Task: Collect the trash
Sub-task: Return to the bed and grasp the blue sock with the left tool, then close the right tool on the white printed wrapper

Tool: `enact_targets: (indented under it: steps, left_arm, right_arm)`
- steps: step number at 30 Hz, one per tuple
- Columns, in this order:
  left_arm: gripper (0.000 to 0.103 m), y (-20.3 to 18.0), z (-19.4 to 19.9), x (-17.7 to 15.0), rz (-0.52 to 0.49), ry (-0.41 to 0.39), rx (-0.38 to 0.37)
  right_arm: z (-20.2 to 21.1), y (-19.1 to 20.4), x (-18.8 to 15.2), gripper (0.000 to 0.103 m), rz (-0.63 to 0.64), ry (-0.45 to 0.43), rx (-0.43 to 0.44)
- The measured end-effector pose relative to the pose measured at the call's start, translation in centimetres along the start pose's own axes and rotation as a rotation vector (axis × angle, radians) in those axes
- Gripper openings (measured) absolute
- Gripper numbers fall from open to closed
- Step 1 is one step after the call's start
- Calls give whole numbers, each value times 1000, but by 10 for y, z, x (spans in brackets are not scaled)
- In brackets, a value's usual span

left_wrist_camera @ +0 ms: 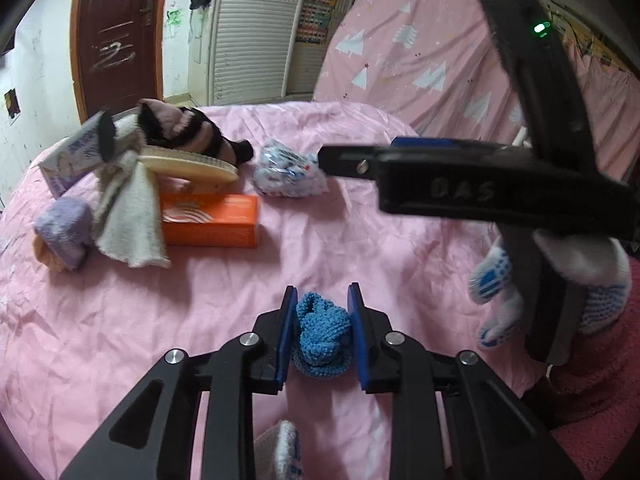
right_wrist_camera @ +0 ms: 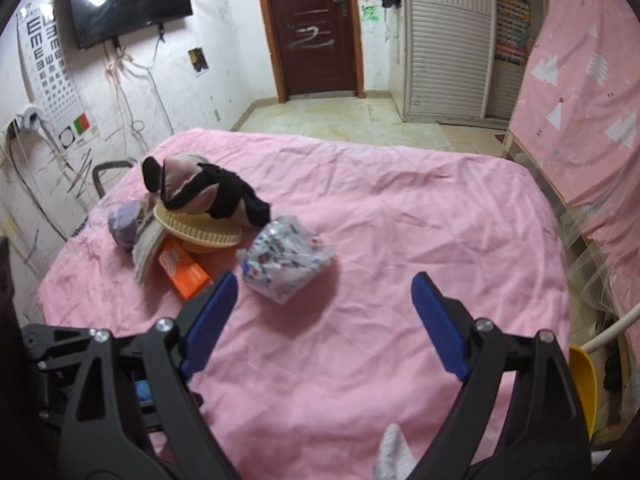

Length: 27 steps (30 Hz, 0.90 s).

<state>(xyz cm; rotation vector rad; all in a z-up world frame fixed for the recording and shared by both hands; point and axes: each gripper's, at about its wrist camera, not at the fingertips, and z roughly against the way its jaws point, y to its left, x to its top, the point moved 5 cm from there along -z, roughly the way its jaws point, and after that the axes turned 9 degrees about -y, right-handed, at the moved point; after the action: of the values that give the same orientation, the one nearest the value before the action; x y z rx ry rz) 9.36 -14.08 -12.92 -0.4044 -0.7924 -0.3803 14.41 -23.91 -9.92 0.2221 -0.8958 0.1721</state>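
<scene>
My left gripper (left_wrist_camera: 321, 296) is shut on a blue knitted sock (left_wrist_camera: 320, 334), held just above the pink bed sheet (left_wrist_camera: 200, 300). A crumpled white-and-blue plastic wrapper (left_wrist_camera: 289, 170) lies farther back; it also shows in the right wrist view (right_wrist_camera: 286, 258). My right gripper (right_wrist_camera: 322, 292) is open and empty above the sheet, with the wrapper a little ahead and left of it. In the left wrist view the right gripper's black body (left_wrist_camera: 480, 184) reaches in from the right, near the wrapper.
A pile at the left holds an orange box (left_wrist_camera: 210, 220), a cream brush (left_wrist_camera: 188, 164), a white towel (left_wrist_camera: 132, 216), a purple sock (left_wrist_camera: 64, 232) and pink-black clothing (left_wrist_camera: 184, 128). A yellow bin (right_wrist_camera: 582, 380) stands beside the bed at right. A pink curtain (right_wrist_camera: 580, 92) hangs at right.
</scene>
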Motion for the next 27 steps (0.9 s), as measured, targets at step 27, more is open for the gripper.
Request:
enact_targets:
  steps: [27]
  left_arm:
    - [16, 38, 40, 19, 76, -89, 53]
  right_arm:
    - [-43, 12, 8, 45, 25, 57, -12]
